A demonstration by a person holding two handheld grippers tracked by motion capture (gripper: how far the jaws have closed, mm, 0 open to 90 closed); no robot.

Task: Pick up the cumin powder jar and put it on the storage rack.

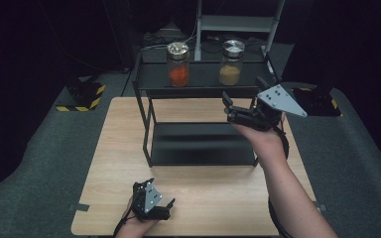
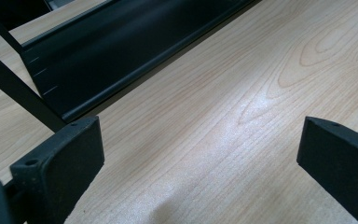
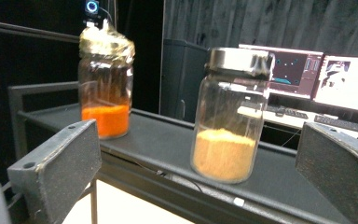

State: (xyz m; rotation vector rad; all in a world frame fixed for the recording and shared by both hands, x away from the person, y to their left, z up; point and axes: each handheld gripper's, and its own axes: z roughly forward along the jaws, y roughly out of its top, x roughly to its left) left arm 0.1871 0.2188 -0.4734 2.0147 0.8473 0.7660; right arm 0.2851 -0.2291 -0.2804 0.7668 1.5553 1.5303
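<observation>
Two glass jars stand on the top level of a black shelf. The left jar has a gold lid and orange powder; the right jar has a silver lid and tan powder. My right gripper is held up just in front of the shelf's right end, open and holding nothing. In the right gripper view the tan jar stands ahead between the open jaws of my right gripper, apart from them, with the orange jar to its left. My left gripper rests open near the table's front edge.
The shelf's lower tray lies on the wooden table and shows in the left gripper view as a dark tray beyond the left gripper. Yellow-black striped bases stand on the floor. Monitors glow behind the shelf.
</observation>
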